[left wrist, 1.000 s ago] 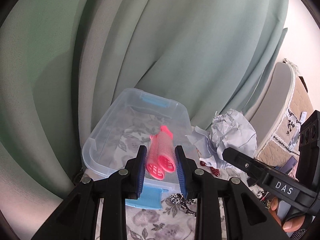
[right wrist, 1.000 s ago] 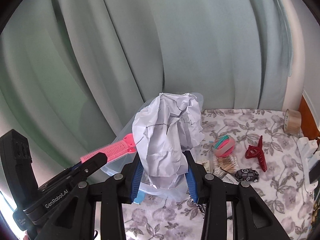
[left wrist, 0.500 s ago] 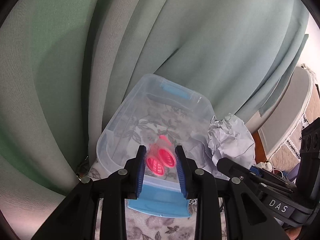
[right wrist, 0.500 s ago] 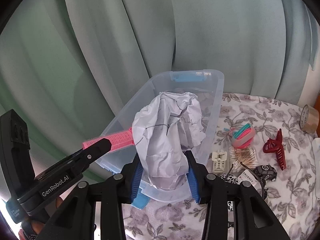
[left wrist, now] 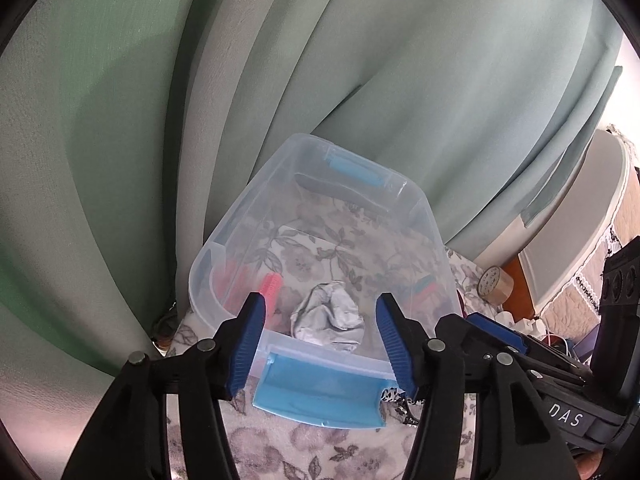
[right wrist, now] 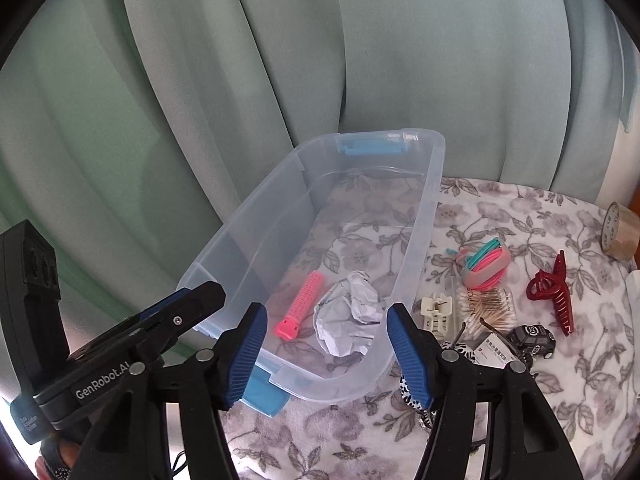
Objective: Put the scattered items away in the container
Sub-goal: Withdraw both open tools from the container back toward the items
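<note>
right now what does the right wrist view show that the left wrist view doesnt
Only the right wrist view shows the hair ties, red claw clip, toy car and cotton swabs on the floral cloth.

Only the left wrist view shows the grey chair back.

Both show the clear bin holding the pink roller and crumpled paper, plus the tape roll.

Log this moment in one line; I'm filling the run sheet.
left tool: open | right tool: open | clear plastic bin: holds pink hair roller, crumpled white paper ball | red claw clip: outside
</note>
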Demonstrator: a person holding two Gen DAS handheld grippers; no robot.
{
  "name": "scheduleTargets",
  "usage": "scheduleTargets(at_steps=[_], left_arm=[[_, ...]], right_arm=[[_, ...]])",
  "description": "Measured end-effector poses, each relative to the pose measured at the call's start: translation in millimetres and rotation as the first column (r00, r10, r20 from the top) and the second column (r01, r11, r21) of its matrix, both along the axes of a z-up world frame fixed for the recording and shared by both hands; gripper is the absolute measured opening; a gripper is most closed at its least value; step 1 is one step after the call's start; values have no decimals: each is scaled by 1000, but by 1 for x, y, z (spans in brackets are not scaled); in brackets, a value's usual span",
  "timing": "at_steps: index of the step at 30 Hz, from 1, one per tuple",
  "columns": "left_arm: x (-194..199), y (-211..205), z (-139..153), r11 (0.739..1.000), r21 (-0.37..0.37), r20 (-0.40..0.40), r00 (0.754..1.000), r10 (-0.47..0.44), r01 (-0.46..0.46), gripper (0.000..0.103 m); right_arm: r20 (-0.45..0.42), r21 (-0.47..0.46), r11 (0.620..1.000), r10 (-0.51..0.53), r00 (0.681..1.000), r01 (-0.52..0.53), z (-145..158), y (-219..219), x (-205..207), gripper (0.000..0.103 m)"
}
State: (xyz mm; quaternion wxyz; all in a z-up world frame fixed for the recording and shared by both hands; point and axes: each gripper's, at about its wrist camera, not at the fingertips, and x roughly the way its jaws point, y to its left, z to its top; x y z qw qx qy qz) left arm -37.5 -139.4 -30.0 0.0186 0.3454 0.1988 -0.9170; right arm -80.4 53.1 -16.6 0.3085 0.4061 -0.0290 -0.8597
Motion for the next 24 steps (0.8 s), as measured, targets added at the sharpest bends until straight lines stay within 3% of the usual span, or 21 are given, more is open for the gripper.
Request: scheduleTargets(at_steps=[13,24], left_arm=[[11,17,8,999,-44,42,999,31,-29,59],[24,53,17,999,-32,40,998,-42,44,66]], right_arm=[[-15,-52,998,-30,999,29,9,26,11,72],[-5,-122,980,-158,987,156,11,91,22,75]])
